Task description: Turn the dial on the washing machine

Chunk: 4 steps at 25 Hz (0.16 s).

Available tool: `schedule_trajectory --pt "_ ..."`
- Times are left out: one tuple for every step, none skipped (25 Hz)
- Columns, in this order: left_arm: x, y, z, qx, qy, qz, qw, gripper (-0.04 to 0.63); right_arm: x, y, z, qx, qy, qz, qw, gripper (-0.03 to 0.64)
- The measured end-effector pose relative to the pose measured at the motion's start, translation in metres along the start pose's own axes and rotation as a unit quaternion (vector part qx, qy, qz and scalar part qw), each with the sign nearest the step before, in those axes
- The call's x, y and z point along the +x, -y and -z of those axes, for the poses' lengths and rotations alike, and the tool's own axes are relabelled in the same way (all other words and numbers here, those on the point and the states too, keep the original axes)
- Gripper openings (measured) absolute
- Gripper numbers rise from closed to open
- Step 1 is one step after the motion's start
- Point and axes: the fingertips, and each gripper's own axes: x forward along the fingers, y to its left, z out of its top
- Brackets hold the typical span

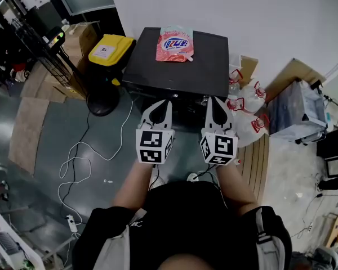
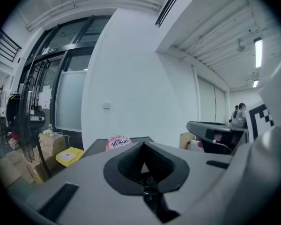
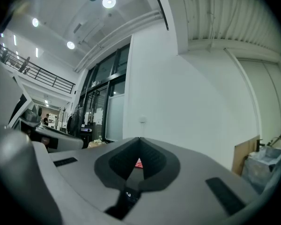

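**A:** What is the head view giving us that the gripper views are not?

**B:** The floor and the layout. The washing machine (image 1: 174,66) is standing against the white wall (image 1: 242,16), straight ahead of both grippers, with its dark top facing the camera. A clear storage box (image 1: 297,114) is sitting off to its right and a yellow bin (image 1: 110,49) is sitting to its left. White plastic bags (image 1: 245,114) are crowding its right front corner. A white cable (image 1: 79,162) is trailing across the floor.

**A:** And the dial?

**B:** I am not managing to pick it out. The front panel under the top's near edge is reading as one dark strip.

**A:** The grippers?

**B:** The left gripper (image 1: 164,103) and right gripper (image 1: 213,100) are being held side by side in front of the machine. Each one's own view is showing its jaws pressed together with nothing between them.

**A:** Anything only those views are catching?

**B:** The left gripper view is catching the pink detergent pouch (image 2: 118,143) lying on the machine's top, and a person (image 2: 241,114) far off at right. The right gripper view is showing only a red sliver of the pouch through the jaws' notch, plus a railing (image 3: 37,76) high at left.
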Motion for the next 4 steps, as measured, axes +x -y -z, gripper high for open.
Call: schedule_trajectory --pt "-0.0001 0.0001 0.0004 0.000 -0.001 0.001 1.0000 0.009 0.0000 -0.0006 0.0002 -0.001 -0.001 0.000 1.000 0.002" --pt "-0.0002 0.0000 0.0005 -0.001 -0.002 0.002 1.0000 0.009 0.0002 -0.0011 0.0004 -0.001 -0.002 -0.001 1.000 0.002" --pt "-0.0001 0.0000 0.0004 -0.001 -0.003 0.002 1.0000 0.009 0.0004 -0.0014 0.0007 -0.002 -0.003 -0.001 1.000 0.002" --pt "-0.0001 0.0000 0.0003 -0.001 -0.004 0.003 1.0000 0.009 0.0007 -0.0015 0.0009 -0.003 -0.004 -0.001 1.000 0.002"
